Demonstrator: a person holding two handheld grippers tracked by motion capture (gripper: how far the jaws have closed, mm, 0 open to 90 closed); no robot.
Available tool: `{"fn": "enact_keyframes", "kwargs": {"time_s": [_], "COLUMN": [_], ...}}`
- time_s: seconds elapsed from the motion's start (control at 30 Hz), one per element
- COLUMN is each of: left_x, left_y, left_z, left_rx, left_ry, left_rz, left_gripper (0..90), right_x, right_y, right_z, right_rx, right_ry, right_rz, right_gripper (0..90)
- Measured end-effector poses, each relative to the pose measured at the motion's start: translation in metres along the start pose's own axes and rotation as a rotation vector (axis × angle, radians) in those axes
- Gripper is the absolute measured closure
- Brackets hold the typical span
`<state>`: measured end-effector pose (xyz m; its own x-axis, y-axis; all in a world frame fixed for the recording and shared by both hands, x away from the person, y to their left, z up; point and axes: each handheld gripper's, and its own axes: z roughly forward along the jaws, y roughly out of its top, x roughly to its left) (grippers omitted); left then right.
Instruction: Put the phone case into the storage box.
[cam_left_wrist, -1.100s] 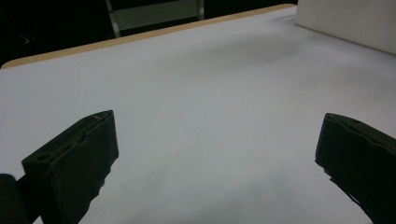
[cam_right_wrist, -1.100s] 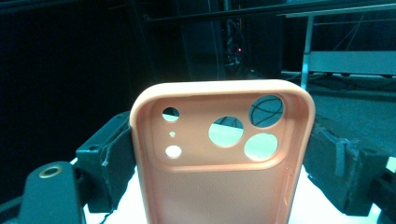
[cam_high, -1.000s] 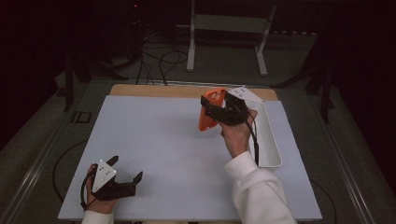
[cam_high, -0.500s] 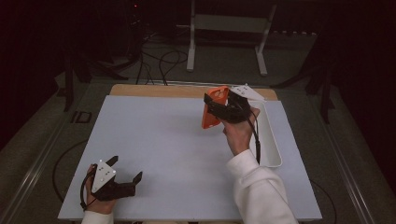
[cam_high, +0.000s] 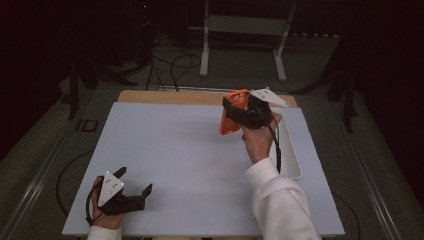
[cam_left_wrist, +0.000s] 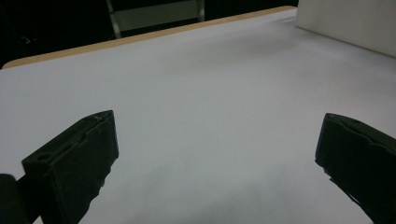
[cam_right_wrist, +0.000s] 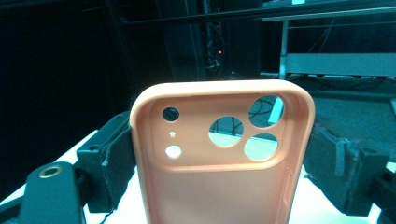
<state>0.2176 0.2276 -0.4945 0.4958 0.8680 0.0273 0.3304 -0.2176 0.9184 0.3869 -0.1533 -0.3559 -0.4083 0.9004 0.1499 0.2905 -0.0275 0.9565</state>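
Note:
An orange phone case (cam_high: 231, 112) is held upright above the far right part of the white table (cam_high: 190, 160), with my right gripper (cam_high: 239, 114) shut on its sides. In the right gripper view the phone case (cam_right_wrist: 219, 158) stands between the two black pads, its camera cut-outs at the top. My left gripper (cam_high: 134, 191) rests near the table's front left corner, jaws wide apart and nothing between them. The left gripper view shows its two black fingertips (cam_left_wrist: 74, 158) over bare white tabletop (cam_left_wrist: 210, 102).
A long white tray (cam_high: 291, 150) lies along the table's right edge, just right of my right hand. A wooden strip (cam_high: 165, 96) runs along the table's far edge. Beyond it stand a metal stand (cam_high: 245, 30) and cables (cam_high: 170, 67) on the dark floor.
My right gripper has carried the phone case slightly rightward and farther away, turning it a little. The left gripper has stayed put.

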Motion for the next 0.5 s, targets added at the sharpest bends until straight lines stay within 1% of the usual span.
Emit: {"fn": "enact_keyframes", "kwargs": {"time_s": [0.5], "left_x": [0.0], "left_y": [0.0], "left_z": [0.0], "left_rx": [0.001], "left_ry": [0.001], "left_rz": [0.0], "left_gripper": [0.1], "right_x": [-0.011], "right_y": [0.003], "right_z": [0.003], "right_rx": [-0.002], "right_ry": [-0.041], "right_rz": [0.003], "right_gripper": [16.2]}}
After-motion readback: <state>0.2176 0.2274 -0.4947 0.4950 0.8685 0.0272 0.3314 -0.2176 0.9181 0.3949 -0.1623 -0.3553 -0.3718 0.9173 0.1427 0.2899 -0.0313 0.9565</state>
